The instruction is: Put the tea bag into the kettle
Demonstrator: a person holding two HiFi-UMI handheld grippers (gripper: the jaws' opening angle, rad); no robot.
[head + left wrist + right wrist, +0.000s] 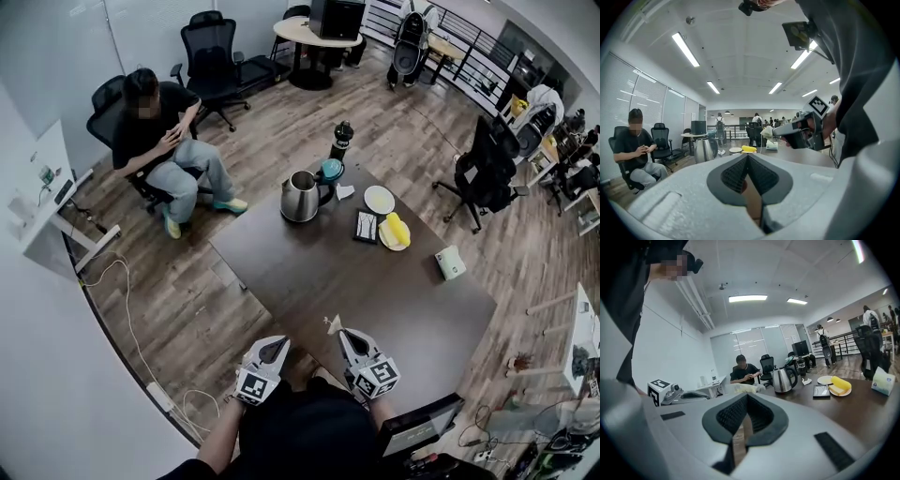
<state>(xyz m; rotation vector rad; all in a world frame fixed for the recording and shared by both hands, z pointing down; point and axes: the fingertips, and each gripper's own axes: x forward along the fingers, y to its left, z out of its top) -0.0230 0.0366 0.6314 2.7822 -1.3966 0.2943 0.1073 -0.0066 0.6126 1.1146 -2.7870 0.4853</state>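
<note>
A steel kettle (300,197) with a black handle stands at the far side of the dark table (375,300); it also shows in the left gripper view (704,150) and the right gripper view (783,379). My right gripper (343,334) hovers over the near edge, shut on a pale tea bag (332,325). That tea bag (768,131) sticks out of the right gripper's tips, its string hanging down; in the right gripper view the bag (740,388) shows just past the jaws (746,397). Beside it, my left gripper (277,345) is shut and holds nothing.
By the kettle are a teal cup (331,170) and a black bottle (342,139). To its right lie a white plate (379,199), a black tray (366,226), a yellow item (395,231) and a tissue box (450,262). A person (155,131) sits far left.
</note>
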